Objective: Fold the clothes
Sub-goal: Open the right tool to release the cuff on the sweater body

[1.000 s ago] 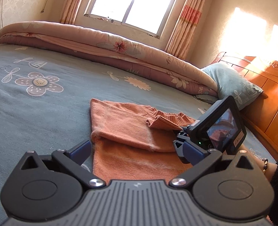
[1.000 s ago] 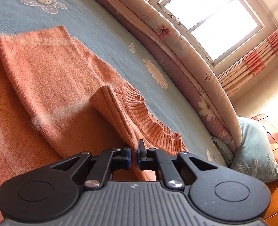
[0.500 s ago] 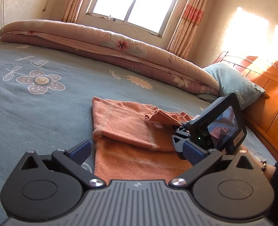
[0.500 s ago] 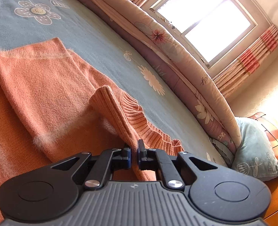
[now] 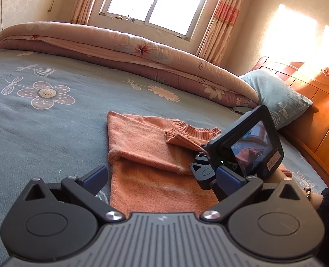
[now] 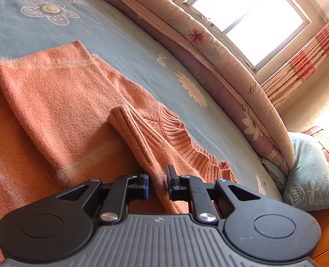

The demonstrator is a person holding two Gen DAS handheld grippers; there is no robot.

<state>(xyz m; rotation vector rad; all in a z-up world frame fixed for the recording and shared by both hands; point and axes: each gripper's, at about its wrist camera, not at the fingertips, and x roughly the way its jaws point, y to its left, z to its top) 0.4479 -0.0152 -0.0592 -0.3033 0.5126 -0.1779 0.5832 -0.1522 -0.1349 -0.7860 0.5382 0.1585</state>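
Note:
An orange knit sweater (image 5: 142,151) lies partly folded on the grey-blue flowered bedsheet (image 5: 41,138). One sleeve with a ribbed cuff (image 6: 137,133) is laid across its folded upper part. My right gripper (image 6: 157,182) is at the sweater's right edge. Its jaws are opening, and the sleeve runs loosely through the gap between them. From the left wrist view the right gripper (image 5: 201,155) and the screen on its back show over the sweater's right side. My left gripper (image 5: 162,175) hangs wide open above the sweater's near part, holding nothing.
A rolled pink floral quilt (image 5: 119,49) lies along the far side of the bed under the window. A pale blue pillow (image 5: 275,98) leans on the wooden headboard (image 5: 315,111) at right. A person's dark sleeve and beaded wrist (image 5: 309,194) are at the right edge.
The right gripper's jaws, shut on the sleeve before, have parted. The sleeve has sunk lower onto the sweater. The left gripper has stayed put.

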